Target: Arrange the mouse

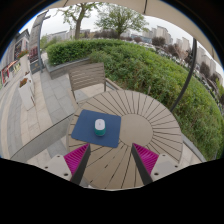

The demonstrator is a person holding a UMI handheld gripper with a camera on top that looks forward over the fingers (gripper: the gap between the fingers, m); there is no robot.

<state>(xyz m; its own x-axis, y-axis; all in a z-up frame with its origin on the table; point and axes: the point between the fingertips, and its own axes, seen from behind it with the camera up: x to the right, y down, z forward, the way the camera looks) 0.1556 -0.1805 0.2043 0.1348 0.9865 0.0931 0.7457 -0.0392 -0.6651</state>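
Note:
A small mouse (pixel 100 126), teal with a white top, sits in the middle of a dark blue mouse mat (pixel 96 128) on a round wooden slatted table (pixel 140 120). My gripper (pixel 111 162) hovers above the table's near part, well short of the mat. Its two fingers (pixel 77 158) with magenta pads are spread wide apart, with nothing between them. The mouse lies beyond the fingers, slightly to the left of the middle line between them.
A wooden chair (pixel 86 74) stands behind the table. A thin pole (pixel 190 60) rises at the right. A green hedge (pixel 140 62) lies beyond, and a paved terrace (pixel 30 110) with a white chair (pixel 27 90) lies to the left.

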